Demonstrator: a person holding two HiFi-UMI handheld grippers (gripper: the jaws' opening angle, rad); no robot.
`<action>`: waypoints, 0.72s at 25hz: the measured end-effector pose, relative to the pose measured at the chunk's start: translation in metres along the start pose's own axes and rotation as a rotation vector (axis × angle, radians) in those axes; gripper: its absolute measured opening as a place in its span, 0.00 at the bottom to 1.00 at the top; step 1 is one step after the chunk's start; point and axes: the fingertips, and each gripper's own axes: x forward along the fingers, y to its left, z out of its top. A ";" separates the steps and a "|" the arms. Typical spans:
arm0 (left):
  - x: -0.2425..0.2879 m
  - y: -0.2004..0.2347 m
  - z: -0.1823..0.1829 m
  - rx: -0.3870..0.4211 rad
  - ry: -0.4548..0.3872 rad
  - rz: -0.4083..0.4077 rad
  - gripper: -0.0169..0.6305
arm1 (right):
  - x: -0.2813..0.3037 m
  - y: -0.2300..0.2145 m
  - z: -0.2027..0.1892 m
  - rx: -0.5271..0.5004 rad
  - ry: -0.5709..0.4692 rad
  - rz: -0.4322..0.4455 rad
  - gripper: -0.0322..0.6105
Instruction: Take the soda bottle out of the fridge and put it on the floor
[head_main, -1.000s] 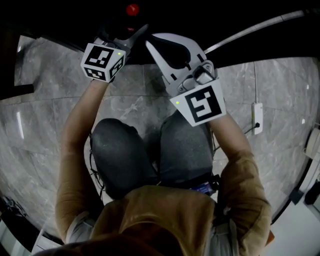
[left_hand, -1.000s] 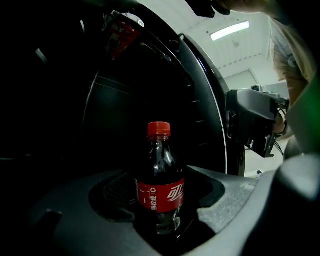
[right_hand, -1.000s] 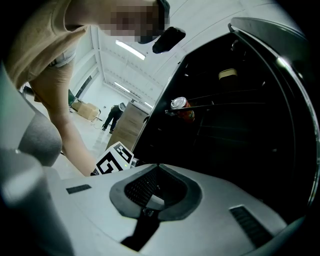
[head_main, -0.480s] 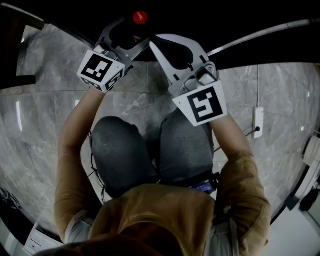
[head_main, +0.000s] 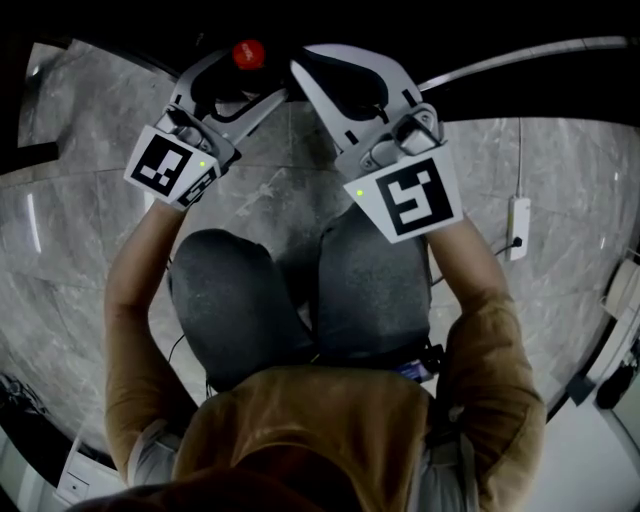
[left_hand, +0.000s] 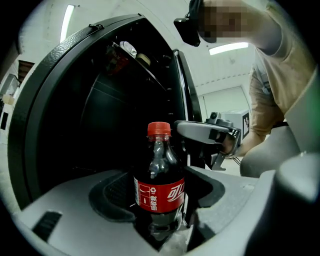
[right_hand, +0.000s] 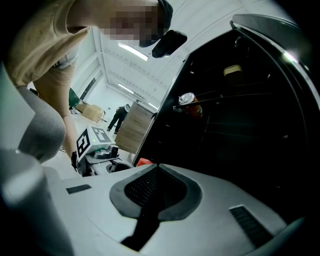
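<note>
The soda bottle (left_hand: 159, 189) has dark cola, a red label and a red cap (head_main: 247, 53). It stands upright between the jaws of my left gripper (left_hand: 160, 197), which is shut on its body. In the head view the left gripper (head_main: 240, 85) is at the upper left, at the dark fridge opening (head_main: 120, 25). My right gripper (head_main: 305, 70) lies just to the right of the bottle, its white jaws shut on nothing. In the right gripper view (right_hand: 155, 167) the pads meet, and the bottle's cap (right_hand: 144, 161) peeks out beside them.
The fridge (left_hand: 100, 125) stands open and dark, with a can (right_hand: 189, 102) on an upper shelf. Below lies a grey marble tile floor (head_main: 80, 250). The person's knees (head_main: 240, 300) sit between the arms. A white power strip (head_main: 517, 228) lies on the floor at the right.
My left gripper has drawn back toward the person and to the left with the bottle in it, out of the dark fridge opening. The right gripper has hardly moved.
</note>
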 end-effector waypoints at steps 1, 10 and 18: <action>-0.002 -0.002 -0.005 -0.007 0.004 -0.003 0.49 | 0.000 0.001 -0.003 0.004 0.004 0.002 0.05; -0.016 -0.017 -0.043 -0.030 0.031 -0.016 0.49 | 0.002 0.011 -0.020 0.010 0.028 0.023 0.05; -0.024 -0.014 -0.087 -0.064 0.056 0.018 0.49 | 0.011 0.024 -0.029 -0.020 0.056 0.068 0.05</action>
